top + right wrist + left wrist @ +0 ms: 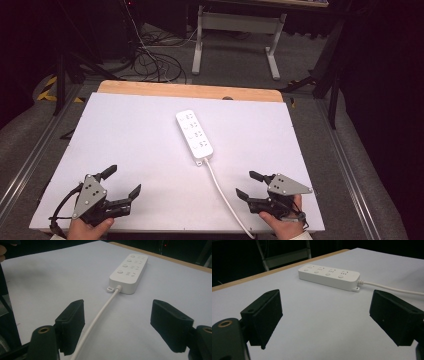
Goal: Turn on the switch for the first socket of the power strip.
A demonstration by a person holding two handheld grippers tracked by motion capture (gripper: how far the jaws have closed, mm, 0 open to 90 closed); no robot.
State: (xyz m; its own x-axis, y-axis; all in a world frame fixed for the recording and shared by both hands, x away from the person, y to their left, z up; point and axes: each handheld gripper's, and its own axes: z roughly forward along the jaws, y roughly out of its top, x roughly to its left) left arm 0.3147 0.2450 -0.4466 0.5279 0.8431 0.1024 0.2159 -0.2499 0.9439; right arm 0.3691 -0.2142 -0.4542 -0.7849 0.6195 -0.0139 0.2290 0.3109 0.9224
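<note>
A white power strip (195, 135) with 4 sockets lies at the center of the high view on the white table (125, 130), its cord (225, 197) running toward the bottom edge. The left gripper (122, 180) at lower left and the right gripper (246, 184) at lower right both hang with jaws spread wide, grasping nothing, well apart from the strip.
</note>
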